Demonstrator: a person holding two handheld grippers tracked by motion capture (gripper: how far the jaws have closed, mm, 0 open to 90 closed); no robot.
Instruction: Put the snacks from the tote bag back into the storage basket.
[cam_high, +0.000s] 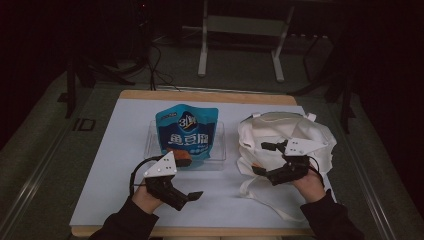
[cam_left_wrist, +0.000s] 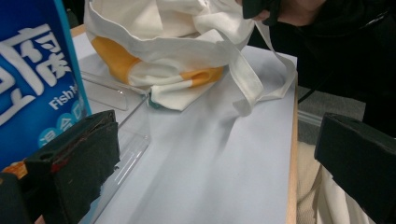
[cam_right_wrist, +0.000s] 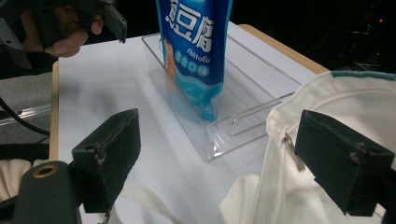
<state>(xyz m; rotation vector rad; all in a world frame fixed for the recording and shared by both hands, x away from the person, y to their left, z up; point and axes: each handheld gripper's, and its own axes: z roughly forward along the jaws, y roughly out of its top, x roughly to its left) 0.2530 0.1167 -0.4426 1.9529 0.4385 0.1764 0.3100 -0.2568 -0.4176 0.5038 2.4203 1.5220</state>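
Left gripper (cam_high: 192, 196) hovers low over the white table (cam_high: 110, 165) near its front edge, jaws wide apart w/ nothing between them; the person's left hand (cam_high: 145, 197) holds it from below. In the left gripper view its jaws frame bare tabletop, w/ the blue pouch (cam_left_wrist: 32, 79) just beside the left jaw. Right gripper (cam_high: 260, 157) sits over the front-left part of the white cloth bag (cam_high: 285, 137), jaws also spread; in the right gripper view one jaw stands over the bag's cloth edge (cam_right_wrist: 299, 186) and the other over the tabletop, so the bag's rim lies between them, not clamped. Right hand (cam_high: 310, 185) rests on the bag's near side. Bag lies slumped on the table's right half, straps (cam_high: 260, 192) trailing toward the front edge; orange patches show on its side in the left gripper view. A clear plastic tray (cam_high: 217, 150) sits mid-table, just left of the bag, close but whether touching can't be told. Inside the tray stands the blue pouch, upright, printed w/ white characters and "Fishtofu"; it leans slightly and its base rests on the tray floor. An orange item (cam_high: 182, 160) lies at the tray's front, beside the left gripper's grey plate.
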